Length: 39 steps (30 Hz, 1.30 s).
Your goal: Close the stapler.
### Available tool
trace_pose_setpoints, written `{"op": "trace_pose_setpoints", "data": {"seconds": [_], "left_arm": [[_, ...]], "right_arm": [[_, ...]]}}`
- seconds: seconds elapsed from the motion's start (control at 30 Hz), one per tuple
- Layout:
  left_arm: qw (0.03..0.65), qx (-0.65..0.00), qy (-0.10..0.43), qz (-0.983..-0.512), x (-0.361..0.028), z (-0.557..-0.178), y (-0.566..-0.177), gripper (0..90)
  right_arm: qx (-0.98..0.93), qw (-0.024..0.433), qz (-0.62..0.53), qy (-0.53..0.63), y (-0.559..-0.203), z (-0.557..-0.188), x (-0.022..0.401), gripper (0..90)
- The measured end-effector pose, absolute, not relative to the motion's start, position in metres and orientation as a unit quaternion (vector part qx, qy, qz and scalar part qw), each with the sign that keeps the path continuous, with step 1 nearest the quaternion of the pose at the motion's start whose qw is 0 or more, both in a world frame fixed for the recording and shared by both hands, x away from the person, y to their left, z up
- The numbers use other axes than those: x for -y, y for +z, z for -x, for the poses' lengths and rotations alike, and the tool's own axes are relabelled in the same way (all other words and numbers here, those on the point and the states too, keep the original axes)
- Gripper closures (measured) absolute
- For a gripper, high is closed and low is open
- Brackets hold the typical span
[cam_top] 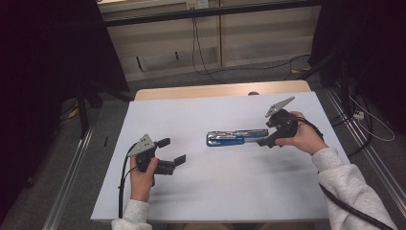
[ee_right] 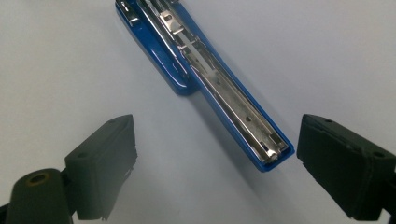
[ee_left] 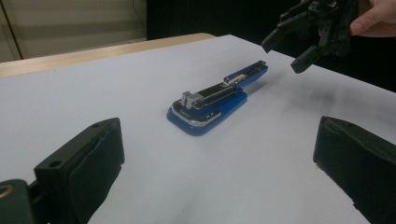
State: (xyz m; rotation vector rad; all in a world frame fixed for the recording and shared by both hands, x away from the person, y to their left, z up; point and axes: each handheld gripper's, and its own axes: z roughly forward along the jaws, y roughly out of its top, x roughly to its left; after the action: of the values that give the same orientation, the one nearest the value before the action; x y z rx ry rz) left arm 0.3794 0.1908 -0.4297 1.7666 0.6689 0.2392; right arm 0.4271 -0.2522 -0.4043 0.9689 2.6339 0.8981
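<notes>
Stapler lies flipped open btwn my wide right claw; left claw wide too. Sloppy pinch prob skids it.

one blue stapler, two tools, one table

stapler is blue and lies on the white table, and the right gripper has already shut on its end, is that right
Not quite. The right gripper is open: in the right gripper view its jaws stand wide apart on either side of the stapler's end without touching it. The stapler is indeed blue and lies on the white table.
</notes>
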Motion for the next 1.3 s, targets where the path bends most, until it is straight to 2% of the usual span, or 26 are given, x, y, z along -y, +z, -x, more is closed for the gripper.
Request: {"op": "trace_pose_setpoints", "data": {"seconds": [1.0,1.3], "left_arm": [[0.551,-0.300,0.096,-0.772,-0.157,-0.413,-0.437,2.0],[0.524,-0.307,0.104,-0.788,-0.144,-0.424,-0.442,3.8]], "right_arm": [[-0.865,0.115,-0.364,0.325,-0.422,-0.408,0.279,10.2],[-0.866,0.119,-0.366,0.321,-0.426,-0.408,0.280,10.8]]}}
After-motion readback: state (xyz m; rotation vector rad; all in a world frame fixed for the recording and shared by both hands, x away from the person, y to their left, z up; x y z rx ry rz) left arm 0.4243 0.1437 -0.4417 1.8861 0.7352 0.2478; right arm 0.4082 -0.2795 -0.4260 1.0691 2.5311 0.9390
